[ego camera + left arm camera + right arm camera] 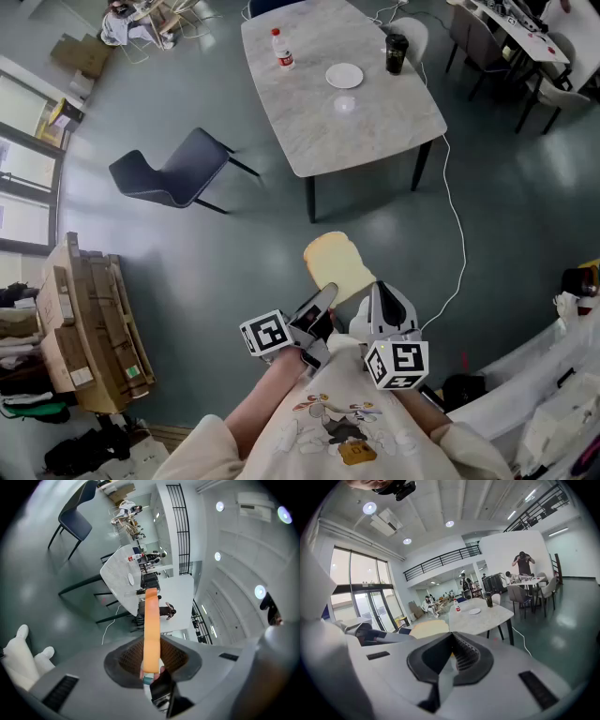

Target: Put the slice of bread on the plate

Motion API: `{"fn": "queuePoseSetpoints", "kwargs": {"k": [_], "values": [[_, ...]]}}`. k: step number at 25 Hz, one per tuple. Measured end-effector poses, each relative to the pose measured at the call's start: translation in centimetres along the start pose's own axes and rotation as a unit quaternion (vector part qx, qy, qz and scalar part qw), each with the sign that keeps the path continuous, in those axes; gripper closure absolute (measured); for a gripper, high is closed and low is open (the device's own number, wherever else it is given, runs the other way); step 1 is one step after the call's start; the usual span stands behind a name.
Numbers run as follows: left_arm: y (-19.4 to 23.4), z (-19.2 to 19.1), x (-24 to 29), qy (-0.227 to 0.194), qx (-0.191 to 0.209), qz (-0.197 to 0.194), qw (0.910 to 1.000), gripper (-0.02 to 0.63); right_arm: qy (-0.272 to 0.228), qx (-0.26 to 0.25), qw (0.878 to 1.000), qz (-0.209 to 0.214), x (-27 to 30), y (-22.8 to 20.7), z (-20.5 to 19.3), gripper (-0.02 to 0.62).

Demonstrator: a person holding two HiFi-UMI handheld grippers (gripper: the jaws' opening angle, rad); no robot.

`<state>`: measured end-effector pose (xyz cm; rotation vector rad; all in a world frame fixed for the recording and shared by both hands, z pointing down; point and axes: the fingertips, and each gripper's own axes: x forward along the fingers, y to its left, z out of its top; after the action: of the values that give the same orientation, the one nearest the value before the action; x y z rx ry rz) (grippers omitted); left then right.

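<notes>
Bread: the pale, brown-crusted slice of bread (339,265) is held in the air over the grey-green floor (234,253), well short of the table. It lies roughly flat in the head view and shows edge-on, as an orange-tan strip, in the left gripper view.
Left gripper: the grey two-jaw left gripper (324,298), with its marker cube, is clamped on the near edge of the slice of bread. Its ribbed pads press on both faces, the jaws only as far apart as the slice is thick.
Right gripper: the grey right gripper (378,289) sits just to the right of the left one, its jaws closed together with nothing between them. Its tip is close by the slice's near right corner; whether it touches cannot be told.
Plate: the small round white plate (344,75) lies on the far table, between the bottle and the cup, well apart from the bread.
Table: a white marble-look table (375,131) on dark legs.
Bottle: a clear plastic bottle (282,50) with a red label, upright, left of the plate.
Cup: a dark tall cup (396,53), upright, right of the plate.
Chair: a dark blue-grey chair (173,171) stands left of the table, apart from it.
Cable: a thin white cable (457,220) runs from the table across the floor.
Boxes: brown cardboard boxes (89,323) are stacked at the left edge.
</notes>
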<state>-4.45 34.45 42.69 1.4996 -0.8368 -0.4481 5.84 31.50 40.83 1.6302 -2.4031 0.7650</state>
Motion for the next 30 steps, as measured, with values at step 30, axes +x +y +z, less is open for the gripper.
{"fn": "queuePoseSetpoints", "kwargs": {"k": [30], "values": [[-1.0, -5.0, 5.2, -0.002, -0.034, 0.011, 0.9994, 0.508, 0.001, 0.026, 0.999, 0.019, -2.2, -5.4, 0.3, 0.589]]}}
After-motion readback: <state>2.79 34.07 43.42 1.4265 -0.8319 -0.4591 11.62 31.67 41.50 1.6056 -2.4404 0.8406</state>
